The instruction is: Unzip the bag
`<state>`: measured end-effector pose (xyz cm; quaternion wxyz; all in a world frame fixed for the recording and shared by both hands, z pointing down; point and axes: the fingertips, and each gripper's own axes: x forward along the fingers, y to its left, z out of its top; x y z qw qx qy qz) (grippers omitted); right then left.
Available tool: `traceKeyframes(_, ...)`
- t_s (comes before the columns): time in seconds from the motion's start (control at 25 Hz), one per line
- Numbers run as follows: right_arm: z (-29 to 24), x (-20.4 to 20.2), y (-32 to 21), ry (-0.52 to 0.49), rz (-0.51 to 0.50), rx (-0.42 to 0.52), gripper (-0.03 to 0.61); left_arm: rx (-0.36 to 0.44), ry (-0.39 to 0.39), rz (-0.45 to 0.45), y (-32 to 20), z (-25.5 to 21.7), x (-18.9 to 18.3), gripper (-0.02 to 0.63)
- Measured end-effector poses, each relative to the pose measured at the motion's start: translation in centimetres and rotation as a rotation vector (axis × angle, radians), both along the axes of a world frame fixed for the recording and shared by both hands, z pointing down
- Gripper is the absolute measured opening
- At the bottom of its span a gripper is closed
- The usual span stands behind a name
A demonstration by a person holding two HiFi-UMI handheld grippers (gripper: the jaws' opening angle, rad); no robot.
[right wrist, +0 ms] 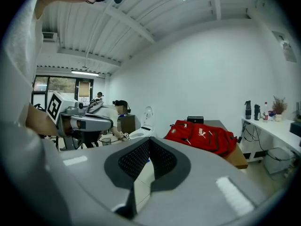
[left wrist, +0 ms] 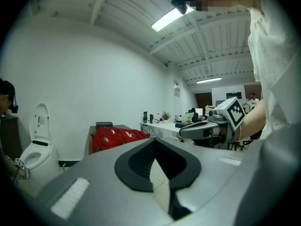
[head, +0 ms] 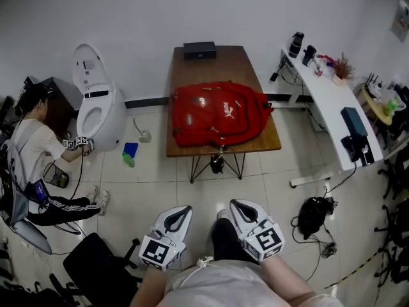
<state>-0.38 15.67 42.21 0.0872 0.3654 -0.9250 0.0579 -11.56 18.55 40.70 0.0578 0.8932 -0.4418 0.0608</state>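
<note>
Left hand-held gripper (head: 186, 208) and right hand-held gripper (head: 234, 203), closed, far from bag (head: 219, 114).

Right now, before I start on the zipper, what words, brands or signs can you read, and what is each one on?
"PUMA": white print on the red backpack, which lies on the wooden table.
Small white tag on the backpack's front: too small to read.
Square black-and-white markers on the cubes of the left gripper and right gripper: coded patterns, no letters.
Black box at the table's far end: no readable print.
</note>
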Motion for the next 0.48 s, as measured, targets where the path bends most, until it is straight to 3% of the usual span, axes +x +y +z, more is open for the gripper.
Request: traceKeyframes(0.48, 1.5, 3.8, -18.8, 0.035, -0.037, -0.073, 0.008, -0.040, 0.017, -0.076, -19.1, 0.4, 2.3, 0.006)
